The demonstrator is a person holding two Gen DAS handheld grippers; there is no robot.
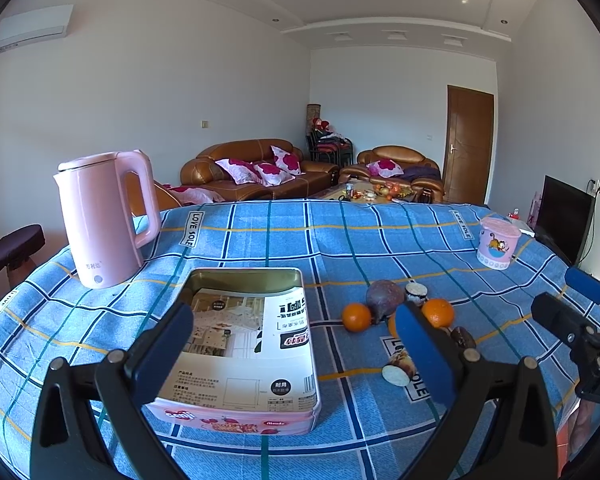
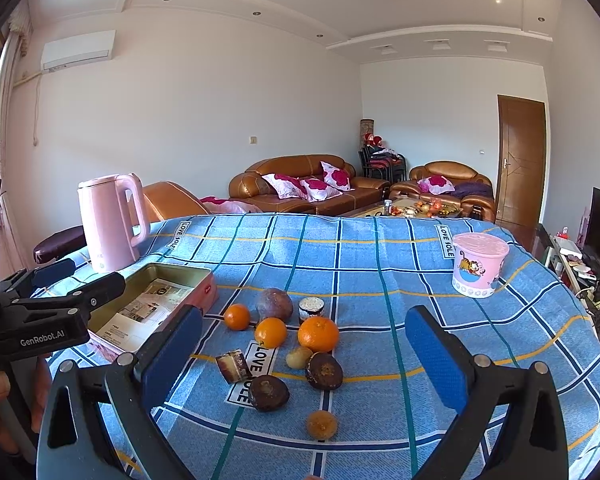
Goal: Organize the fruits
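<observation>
A pink rectangular tin point(image 1: 244, 276) point(image 2: 168, 270) lies open on the blue checked tablecloth, with a printed paper sheet point(image 1: 240, 344) inside it. Right of the tin lies a cluster of fruit: three oranges, the largest point(image 2: 318, 334) near the middle, a dark purple round fruit point(image 2: 274, 305) point(image 1: 384, 297), brown wrinkled fruits point(image 2: 324, 370), a small yellow one point(image 2: 299, 357) and cut pieces point(image 2: 233, 365). My left gripper point(image 1: 296, 356) is open, hovering over the tin's near end. My right gripper point(image 2: 304, 364) is open above the fruit, holding nothing.
A pink kettle point(image 1: 104, 216) stands at the table's left behind the tin. A pink lidded cup point(image 2: 478, 264) stands at the right rear. The table edge curves away on both sides. Brown sofas point(image 2: 300, 188), a door and a television lie beyond.
</observation>
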